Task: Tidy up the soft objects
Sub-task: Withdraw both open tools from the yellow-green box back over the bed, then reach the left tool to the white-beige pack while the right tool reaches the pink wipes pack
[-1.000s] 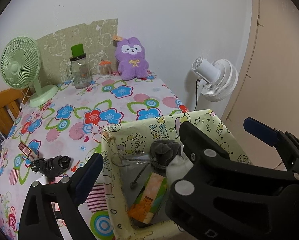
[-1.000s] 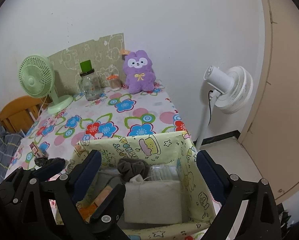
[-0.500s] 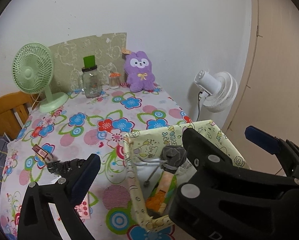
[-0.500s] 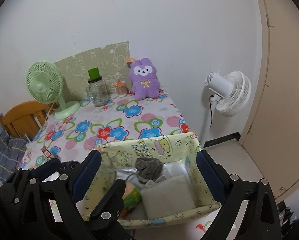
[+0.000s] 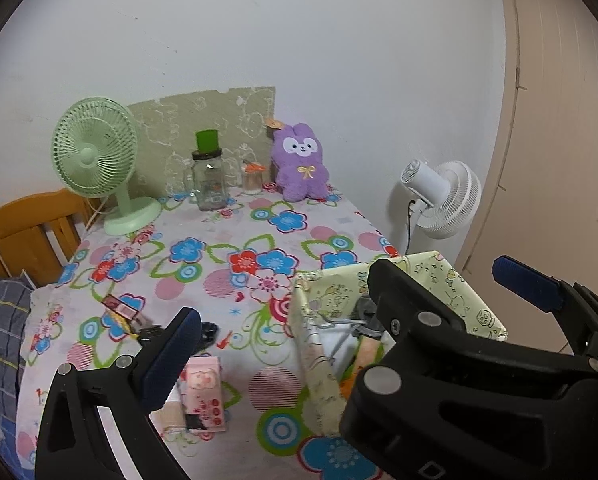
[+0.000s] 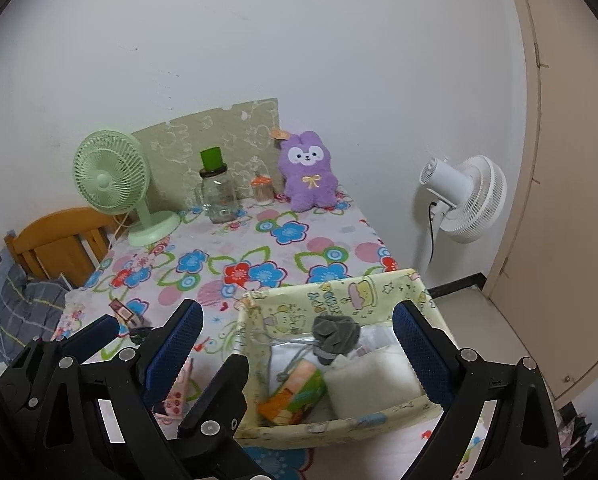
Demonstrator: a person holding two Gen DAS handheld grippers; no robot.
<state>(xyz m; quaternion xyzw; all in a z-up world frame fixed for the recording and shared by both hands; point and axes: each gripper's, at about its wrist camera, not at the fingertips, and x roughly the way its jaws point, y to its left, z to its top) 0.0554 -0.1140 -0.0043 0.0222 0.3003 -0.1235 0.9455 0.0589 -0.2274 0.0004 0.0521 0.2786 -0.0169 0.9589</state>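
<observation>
Right wrist view: your right gripper point(image 6: 295, 340) stands wide open and empty above the fabric basket point(image 6: 351, 426) at the lower centre of the frame. Your left gripper point(image 5: 347, 320) is likewise spread wide and holds nothing. The basket already contains a grey sock point(image 6: 335, 338), a white folded cloth point(image 6: 373, 378) and a colourful pack point(image 6: 295, 392). The purple plush rabbit point(image 6: 309, 172) sits upright at upper centre, against the wall, well apart from both tools.

Risks, as judged: the basket stands at the table's near right corner, close to the edge; a push from either tool could tip it off. A reach for the rabbit passes near the glass jar point(image 6: 218, 196) and the small jar point(image 6: 262, 190) just left of it; a wide jaw could knock either over.

Open room: the flowered tablecloth point(image 6: 259, 248) is bare through mid-frame. A pink pack point(image 5: 203, 396) and a black object point(image 5: 207, 330) lie at lower left.
</observation>
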